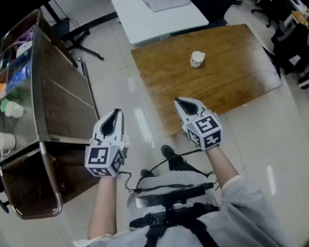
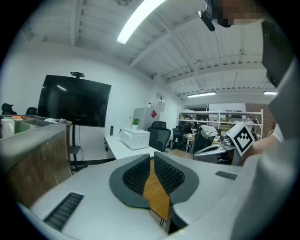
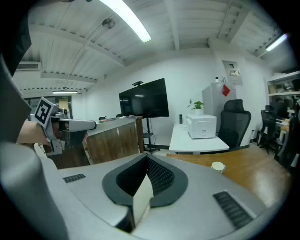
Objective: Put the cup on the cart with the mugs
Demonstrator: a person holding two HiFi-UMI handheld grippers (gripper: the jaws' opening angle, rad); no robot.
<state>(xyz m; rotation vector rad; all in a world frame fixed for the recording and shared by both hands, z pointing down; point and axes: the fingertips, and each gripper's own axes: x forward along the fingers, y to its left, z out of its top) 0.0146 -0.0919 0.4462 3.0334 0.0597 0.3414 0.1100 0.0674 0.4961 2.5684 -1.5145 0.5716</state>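
1. Upper centre-right of the head view: the cup (image 1: 197,58) stands alone on the wooden table (image 1: 236,85), well apart from both grippers. In the right gripper view it shows small, right of centre (image 3: 218,166), just past the gripper body.
2. Upper left of the head view: the cart (image 1: 50,103), steel-framed with wood panels. Its top tray holds the white mugs (image 1: 5,141). Cup and cart are well apart, with bare floor between them.
3. Left gripper (image 1: 117,117): jaws clenched, pads together, nothing between them. It hovers at lower centre of the frame over the floor.
4. Right gripper (image 1: 180,103): jaws likewise closed and empty. It sits just short of the table's near edge and is the nearer of the two to the cup.
5. Task not yet begun; the cup is untouched.
6. Handling, judged: a small, white, rigid cup, probably glazed ceramic, so light but smooth-walled and breakable if dropped or knocked. What looks like a handle (image 1: 204,54) juts toward the right of the frame. Whether anything is inside cannot be told.
7. Grip point, judged: pinch across the rim, one pad inside and one outside, on the side away from the handle. Alternatively span the body if the jaws open wide enough. Moderate squeeze, keep upright in transit.
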